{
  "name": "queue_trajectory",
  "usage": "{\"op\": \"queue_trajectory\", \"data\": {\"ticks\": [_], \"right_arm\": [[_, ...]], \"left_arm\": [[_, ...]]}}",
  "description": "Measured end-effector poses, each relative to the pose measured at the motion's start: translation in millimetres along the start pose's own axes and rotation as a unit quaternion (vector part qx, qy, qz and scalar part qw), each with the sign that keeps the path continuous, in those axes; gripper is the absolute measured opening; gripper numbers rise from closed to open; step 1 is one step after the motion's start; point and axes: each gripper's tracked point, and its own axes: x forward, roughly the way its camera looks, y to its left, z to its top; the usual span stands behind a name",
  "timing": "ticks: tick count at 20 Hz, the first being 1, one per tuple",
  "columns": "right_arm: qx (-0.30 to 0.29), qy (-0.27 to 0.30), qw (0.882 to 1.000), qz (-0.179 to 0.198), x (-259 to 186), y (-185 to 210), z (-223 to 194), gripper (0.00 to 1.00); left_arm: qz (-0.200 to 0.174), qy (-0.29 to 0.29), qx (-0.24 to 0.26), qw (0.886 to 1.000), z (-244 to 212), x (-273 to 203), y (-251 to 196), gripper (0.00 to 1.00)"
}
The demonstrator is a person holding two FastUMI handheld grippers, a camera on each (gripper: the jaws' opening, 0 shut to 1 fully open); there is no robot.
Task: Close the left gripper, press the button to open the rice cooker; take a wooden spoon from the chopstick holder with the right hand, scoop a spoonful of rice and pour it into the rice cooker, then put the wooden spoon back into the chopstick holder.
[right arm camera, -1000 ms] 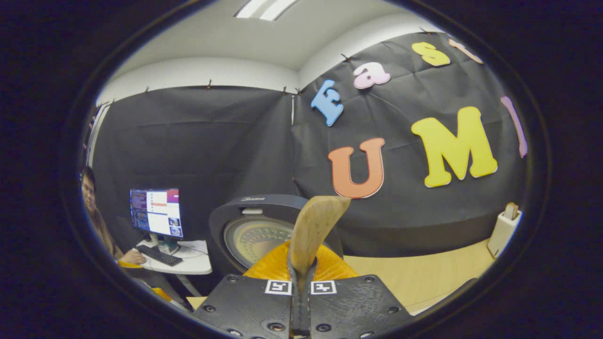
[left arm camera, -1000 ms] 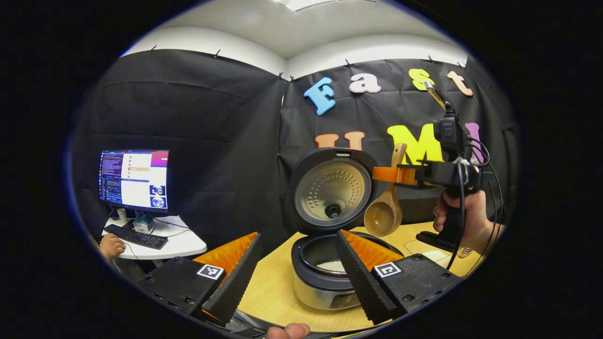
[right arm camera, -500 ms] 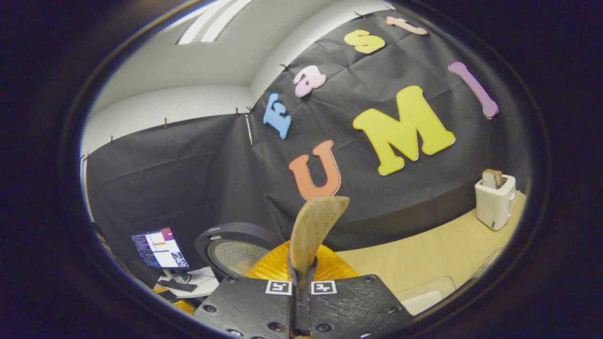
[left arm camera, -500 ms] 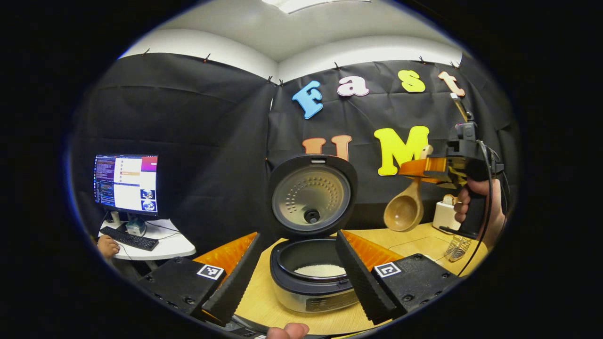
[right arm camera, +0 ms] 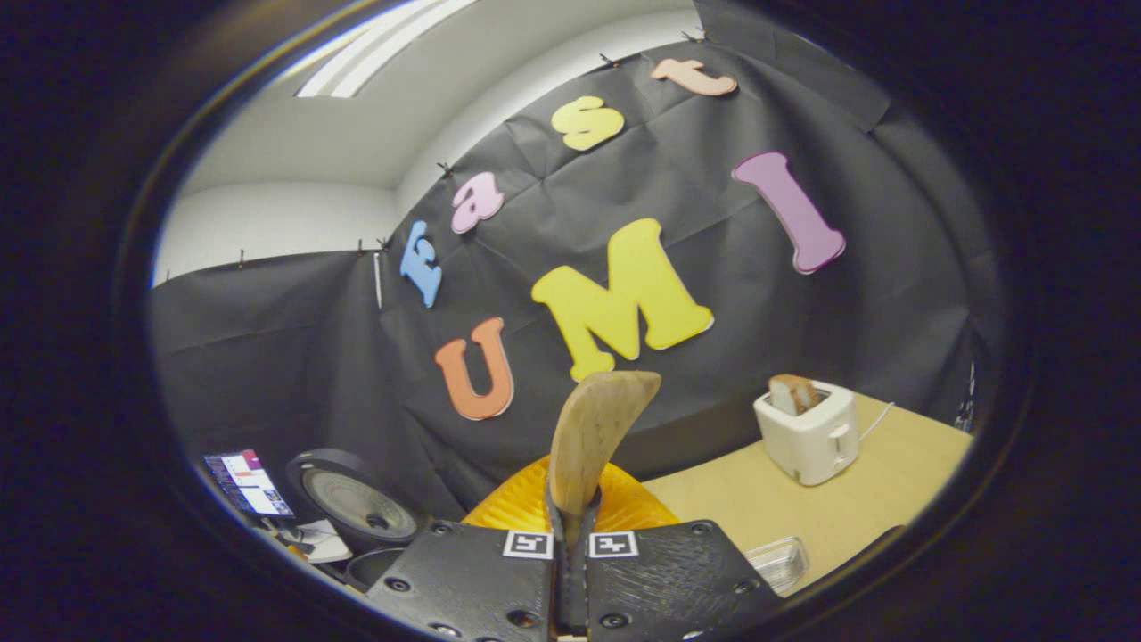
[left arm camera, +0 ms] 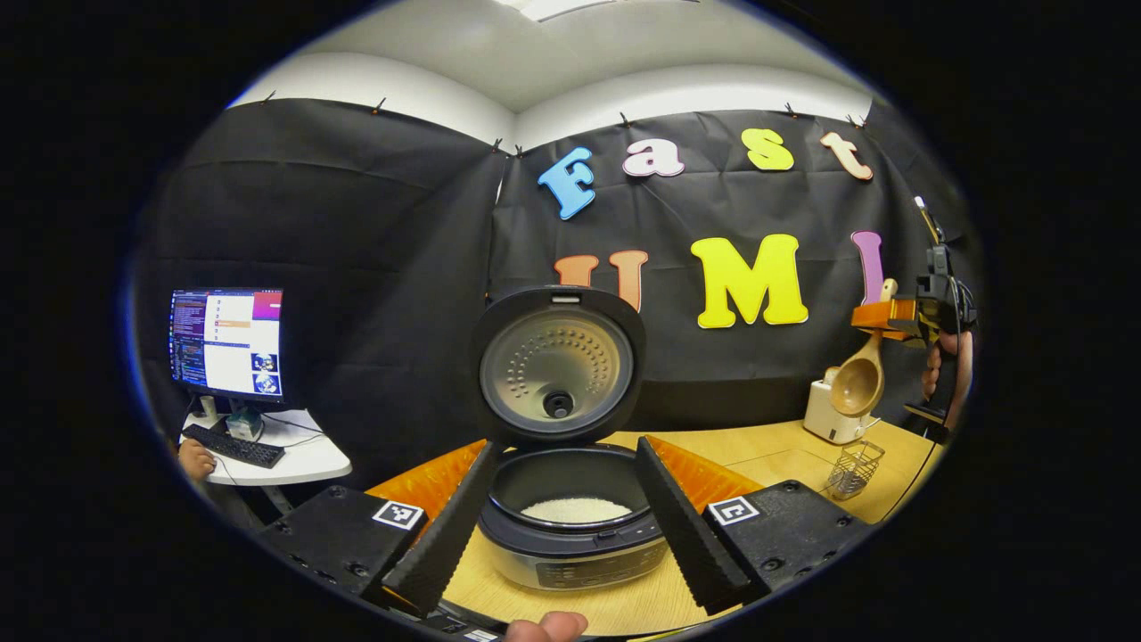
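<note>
Left gripper view: the left gripper (left arm camera: 563, 499) has its fingers spread apart, framing the rice cooker (left arm camera: 570, 526) near the table's (left arm camera: 758, 450) front edge, lid (left arm camera: 557, 366) upright, white rice (left arm camera: 575, 510) in the pot. Toward the table's right edge, the right gripper (left arm camera: 891, 316) is clamped on the wooden spoon (left arm camera: 856, 383), bowl hanging above the wire chopstick holder (left arm camera: 851, 468) and partly hiding the toaster (left arm camera: 824, 419). Right gripper view: only the spoon's handle end rises between the closed fingers; its bowl is cut off.
</note>
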Motion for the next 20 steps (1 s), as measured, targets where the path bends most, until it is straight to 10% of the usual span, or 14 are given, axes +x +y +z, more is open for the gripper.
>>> {"op": "queue_trajectory", "data": {"ticks": [7, 20], "right_arm": [[-0.023, 0.008, 0.994, -0.11, 6, -116, -12, 0.0], [-0.042, 0.047, 0.985, -0.162, 29, -165, -89, 0.0]], "left_arm": [[0.002, 0.017, -0.004, 1.0, -10, 3, -1, 1.0], [-0.007, 0.029, -0.003, 1.0, -15, 4, 2, 1.0]]}}
